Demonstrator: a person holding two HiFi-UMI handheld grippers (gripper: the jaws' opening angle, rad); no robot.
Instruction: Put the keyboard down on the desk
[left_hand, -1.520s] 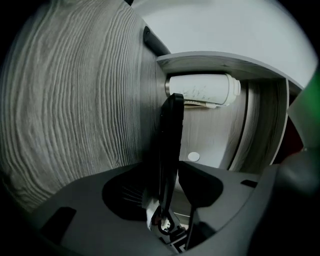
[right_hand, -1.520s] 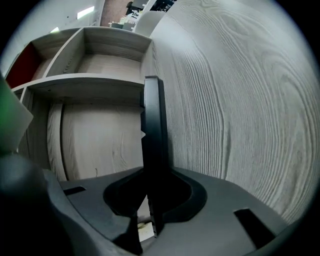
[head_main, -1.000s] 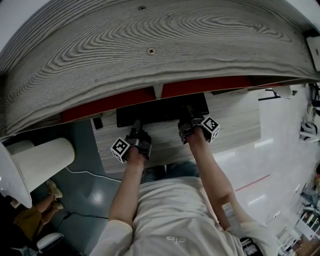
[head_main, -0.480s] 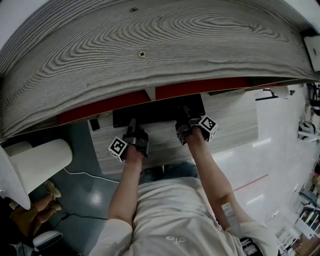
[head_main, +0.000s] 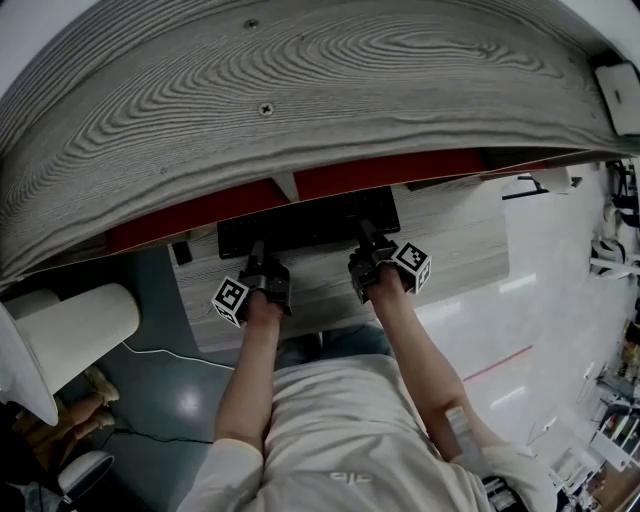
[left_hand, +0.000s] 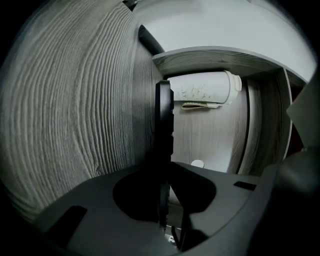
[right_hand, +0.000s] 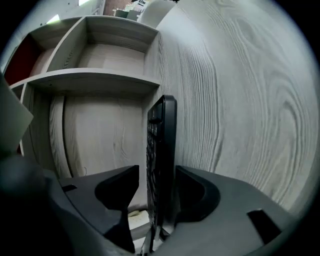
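Grip on the keyboard (head_main: 308, 222) has just loosened: the right gripper (head_main: 366, 234) has been opening its jaws, now apart around the near edge, while the left gripper (head_main: 257, 252) has been closing and clamps it, so the keyboard seems to rest on the desk (head_main: 460, 240), with the left release pending

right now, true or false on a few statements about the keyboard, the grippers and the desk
The keyboard is black. True.
The right gripper has its jaws clamped on the keyboard. False: they have just been opening and stand apart, with the keyboard between them.
The left gripper sits at the keyboard's near edge. True.
The desk is glossy white. False: it is grey woodgrain.
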